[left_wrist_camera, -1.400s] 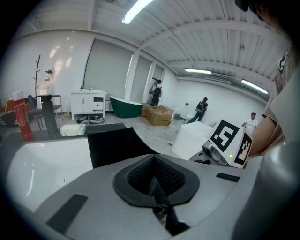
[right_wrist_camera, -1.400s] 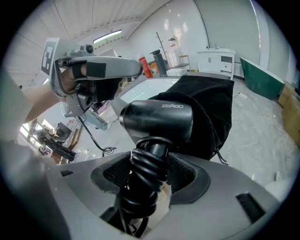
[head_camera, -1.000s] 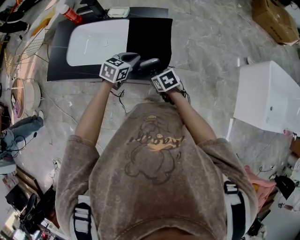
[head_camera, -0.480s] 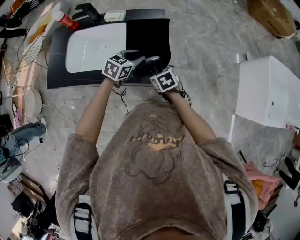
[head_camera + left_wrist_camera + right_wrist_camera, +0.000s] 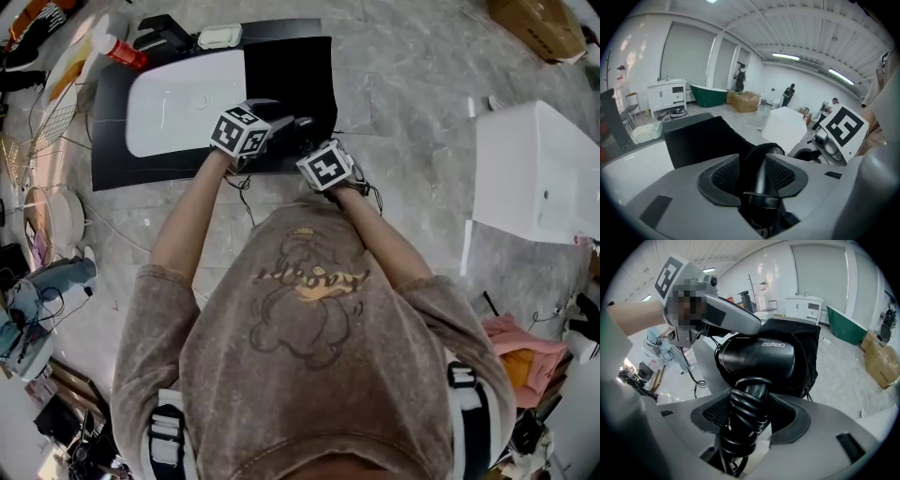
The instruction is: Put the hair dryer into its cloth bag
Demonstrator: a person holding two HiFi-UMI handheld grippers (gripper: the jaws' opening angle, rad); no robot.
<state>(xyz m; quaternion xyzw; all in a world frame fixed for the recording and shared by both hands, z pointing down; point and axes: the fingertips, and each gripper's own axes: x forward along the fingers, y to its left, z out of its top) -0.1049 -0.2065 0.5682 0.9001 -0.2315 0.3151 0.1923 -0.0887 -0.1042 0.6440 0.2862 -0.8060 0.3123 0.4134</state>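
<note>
Two grippers are working close together. The right gripper (image 5: 749,414) is clamping the dryer's (image 5: 757,355) cord-wrapped handle. The left gripper (image 5: 754,172) has just been opening its jaws, which are standing apart around black bag (image 5: 807,350) cloth. The bag is covering the dryer's far end, over a black mat (image 5: 117,141).

hair dryer (image 5: 757,357): I see its front end inside cloth bag (image 5: 808,348)
cloth bag: on surface (image 5: 112,159), right of basin (image 5: 183,98)
</note>
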